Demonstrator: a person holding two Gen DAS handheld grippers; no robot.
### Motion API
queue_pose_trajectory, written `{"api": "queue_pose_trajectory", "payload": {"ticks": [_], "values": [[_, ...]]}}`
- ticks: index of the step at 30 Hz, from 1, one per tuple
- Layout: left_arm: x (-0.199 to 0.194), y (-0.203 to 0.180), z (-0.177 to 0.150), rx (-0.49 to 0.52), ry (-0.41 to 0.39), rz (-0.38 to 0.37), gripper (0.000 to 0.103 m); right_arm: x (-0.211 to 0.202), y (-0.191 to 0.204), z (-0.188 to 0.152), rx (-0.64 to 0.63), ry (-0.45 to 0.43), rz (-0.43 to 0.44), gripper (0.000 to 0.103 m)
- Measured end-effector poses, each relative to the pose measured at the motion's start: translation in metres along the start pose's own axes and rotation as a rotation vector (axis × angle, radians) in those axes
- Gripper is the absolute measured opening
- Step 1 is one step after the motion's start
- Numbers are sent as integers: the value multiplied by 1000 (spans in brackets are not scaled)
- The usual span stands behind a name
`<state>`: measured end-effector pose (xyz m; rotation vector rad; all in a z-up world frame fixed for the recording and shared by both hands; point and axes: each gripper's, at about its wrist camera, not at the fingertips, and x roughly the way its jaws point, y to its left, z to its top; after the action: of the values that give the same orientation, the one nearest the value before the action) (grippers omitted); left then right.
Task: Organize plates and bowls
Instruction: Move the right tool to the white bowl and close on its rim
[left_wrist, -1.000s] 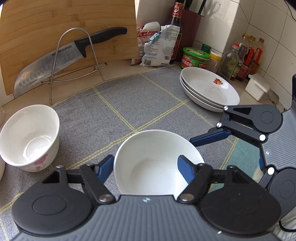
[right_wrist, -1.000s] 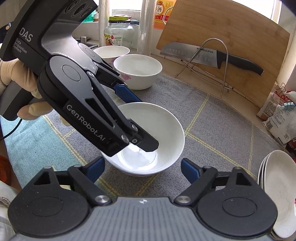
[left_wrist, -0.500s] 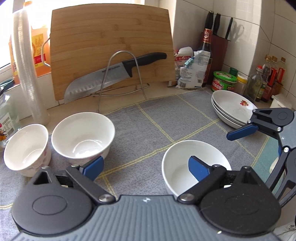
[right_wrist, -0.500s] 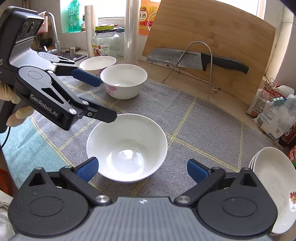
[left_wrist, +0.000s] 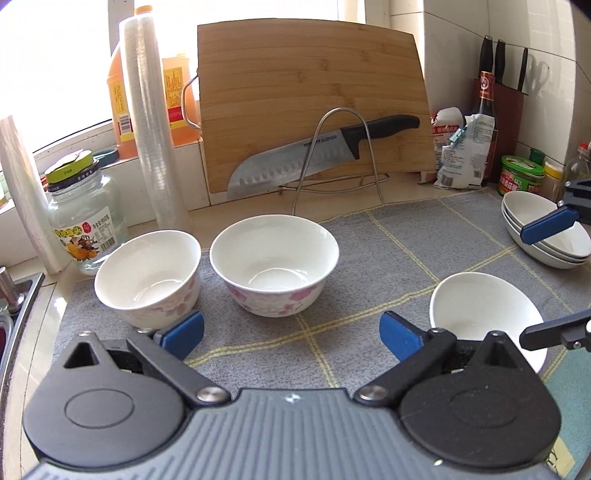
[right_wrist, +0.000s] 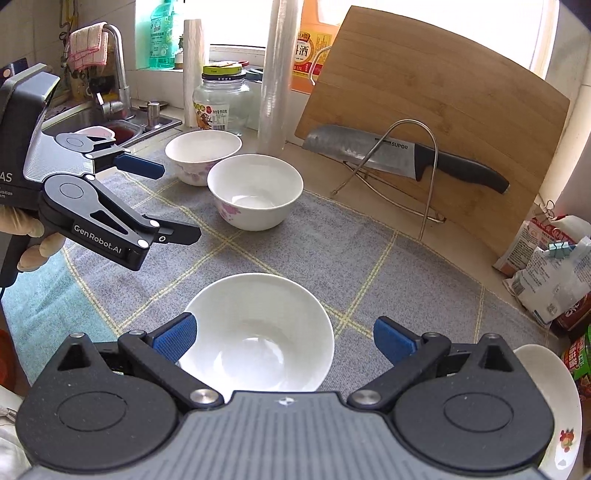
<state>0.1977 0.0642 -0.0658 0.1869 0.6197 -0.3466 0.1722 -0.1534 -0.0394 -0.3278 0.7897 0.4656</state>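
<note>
Right wrist view, near to far: the right gripper (right_wrist: 282, 339) has its jaws spread wide w/ nothing pinched. The plain white bowl (right_wrist: 258, 341) sits on the grey mat (right_wrist: 388, 266) between the blue pads, its rim just beside the left pad (right_wrist: 173, 338) (touching or not, can't tell). Jaws have just been opening; the bowl looks set down, not gripped.

Left gripper (left_wrist: 291, 334) is also spread wide w/ nothing between the pads, aimed at the mat in front of the two floral bowls; its jaws have just been opening too.

Risks, as I judge them:
- A pad so close to the plain bowl's rim could nudge or tip it if that hand swings sideways.
- The two floral bowls stand v. close together, so a wide jaw going for one may knock the other.
- The knife (right_wrist: 406, 157) on its wire rack (right_wrist: 402, 177) sits beyond them; a long reach could snag it.

Count:
- 1 plain bowl.
- 2 floral bowls: nearer (left_wrist: 274, 264), farther (left_wrist: 147, 278).
- 1 stack of shallow plates (left_wrist: 546, 242), approx. three.
- 1 knife.
</note>
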Motion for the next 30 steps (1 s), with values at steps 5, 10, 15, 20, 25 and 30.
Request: {"api": "queue_pose_trajectory", "payload": {"ticks": [5, 10, 15, 20, 25, 30], "values": [[4, 3, 1, 1, -23, 15, 101, 5, 1, 11, -26, 6, -4, 103], [11, 3, 1, 24, -39, 38, 101, 13, -3, 24, -23, 12, 16, 103], [23, 5, 1, 33, -23, 56, 101, 24, -8, 39, -25, 16, 43, 103], [33, 9, 3, 27, -14, 45, 101, 36, -14, 54, -28, 17, 67, 103], [43, 13, 5, 26, -10, 56, 101, 52, -24, 71, -17, 13, 96, 103], [50, 12, 6, 39, -13, 62, 101, 71, -31, 85, 0, 22, 131, 103]]}}
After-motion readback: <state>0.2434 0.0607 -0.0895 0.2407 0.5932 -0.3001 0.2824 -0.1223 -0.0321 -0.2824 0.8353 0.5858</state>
